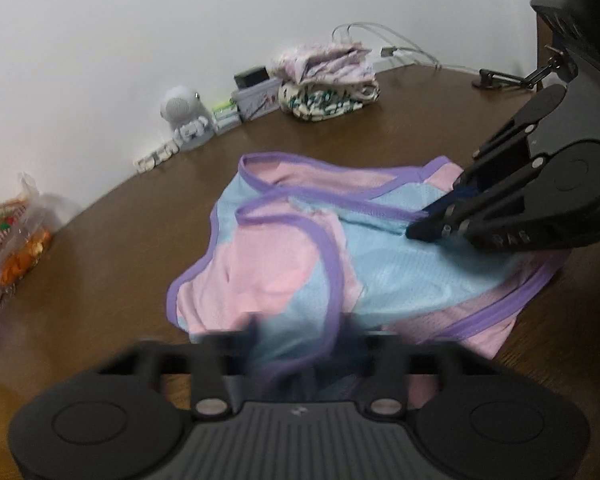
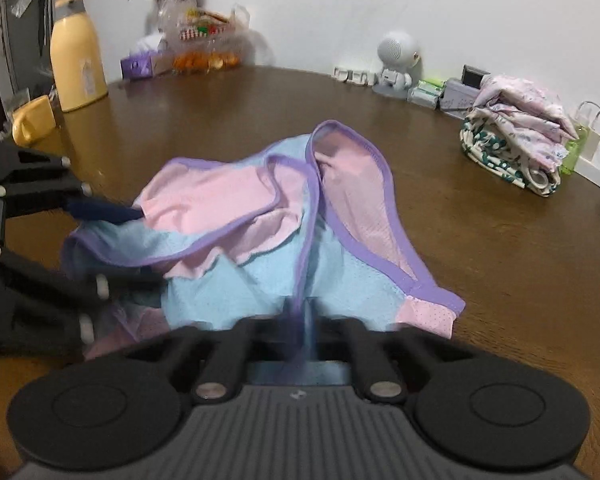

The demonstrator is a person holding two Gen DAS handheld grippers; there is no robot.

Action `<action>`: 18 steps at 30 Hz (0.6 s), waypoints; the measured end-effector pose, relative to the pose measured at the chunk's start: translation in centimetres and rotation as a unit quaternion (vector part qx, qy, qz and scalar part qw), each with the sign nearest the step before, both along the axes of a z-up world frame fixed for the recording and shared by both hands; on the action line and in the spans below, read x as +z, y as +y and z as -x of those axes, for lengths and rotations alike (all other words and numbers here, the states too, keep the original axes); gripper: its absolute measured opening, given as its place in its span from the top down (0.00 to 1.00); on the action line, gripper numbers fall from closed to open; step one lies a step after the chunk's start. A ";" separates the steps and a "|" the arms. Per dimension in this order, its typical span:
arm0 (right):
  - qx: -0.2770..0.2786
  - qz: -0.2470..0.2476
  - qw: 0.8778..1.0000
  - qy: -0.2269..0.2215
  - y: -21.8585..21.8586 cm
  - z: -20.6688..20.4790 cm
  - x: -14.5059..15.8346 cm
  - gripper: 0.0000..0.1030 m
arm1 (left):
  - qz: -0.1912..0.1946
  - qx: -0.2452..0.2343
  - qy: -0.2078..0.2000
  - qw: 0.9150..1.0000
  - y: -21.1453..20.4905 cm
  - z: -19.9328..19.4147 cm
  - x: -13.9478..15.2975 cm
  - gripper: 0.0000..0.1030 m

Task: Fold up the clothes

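Observation:
A pink and light-blue mesh tank top with purple trim [image 1: 296, 248] lies crumpled on the brown table [image 1: 120, 240]; it also shows in the right wrist view [image 2: 260, 240]. My left gripper [image 1: 300, 340] is shut on the top's near edge, seen from the side in the right wrist view [image 2: 132, 214]. My right gripper [image 2: 304, 320] is shut on a purple-trimmed edge of the top; in the left wrist view it [image 1: 424, 228] pinches the blue fabric at the right.
A stack of folded floral clothes [image 2: 516, 140] sits at the back by the wall, with a small white robot figure [image 2: 396, 64], little boxes and cables. A yellow bottle [image 2: 76, 52], snack bags [image 2: 200, 44] and flowers stand at the far left. A black stand [image 1: 572, 40] is at right.

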State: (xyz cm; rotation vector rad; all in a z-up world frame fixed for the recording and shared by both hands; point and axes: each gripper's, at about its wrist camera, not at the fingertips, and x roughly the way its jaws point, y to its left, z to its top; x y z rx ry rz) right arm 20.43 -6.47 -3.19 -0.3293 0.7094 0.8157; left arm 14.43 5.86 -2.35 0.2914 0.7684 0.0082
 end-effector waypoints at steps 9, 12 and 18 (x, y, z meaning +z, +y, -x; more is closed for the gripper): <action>-0.049 -0.097 0.994 -0.028 -9.4 1.2 6.0 0.98 | 0.096 -0.058 -0.066 0.991 0.9 6.1 5.7 0.97; -0.079 -0.089 0.993 -0.009 -12.7 1.8 5.8 0.98 | 0.122 -0.123 -0.031 0.984 -1.2 7.3 5.0 0.93; -0.140 -0.052 0.987 0.059 -17.0 3.0 2.6 0.96 | 0.117 -0.137 0.024 0.983 -2.4 7.0 2.2 0.76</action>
